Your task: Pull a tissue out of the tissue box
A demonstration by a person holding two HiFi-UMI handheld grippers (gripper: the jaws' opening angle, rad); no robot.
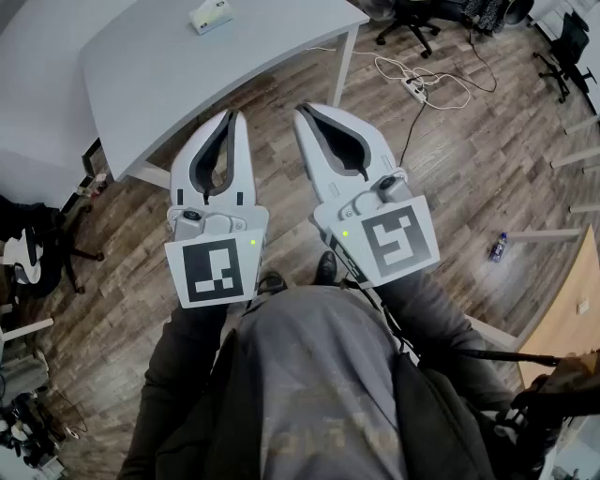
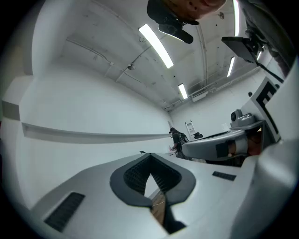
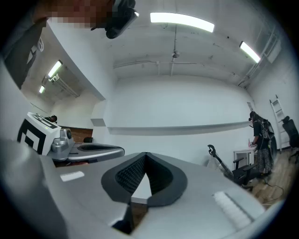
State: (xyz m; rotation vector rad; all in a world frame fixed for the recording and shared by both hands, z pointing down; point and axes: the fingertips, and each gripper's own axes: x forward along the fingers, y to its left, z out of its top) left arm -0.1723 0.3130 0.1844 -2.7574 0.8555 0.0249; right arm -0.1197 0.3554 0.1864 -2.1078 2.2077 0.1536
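The tissue box (image 1: pixel 211 17), pale with a white tissue poking from its top, sits at the far edge of the grey table (image 1: pixel 178 70) in the head view. My left gripper (image 1: pixel 232 115) is shut and empty, its tips just short of the table's near edge. Beside it my right gripper (image 1: pixel 302 113) is also shut with nothing in it, held over the wooden floor. Both are far from the box. In the left gripper view the left gripper (image 2: pixel 150 155) has its tips together, as does the right gripper (image 3: pixel 145 155) in its own view. Neither gripper view shows the box.
A white table leg (image 1: pixel 343 64) stands just beyond the right gripper. A power strip with cables (image 1: pixel 417 86) lies on the floor at right, with office chairs (image 1: pixel 412 21) behind. A small bottle (image 1: pixel 498 247) lies on the floor. A wooden desk corner (image 1: pixel 567 314) is at the right.
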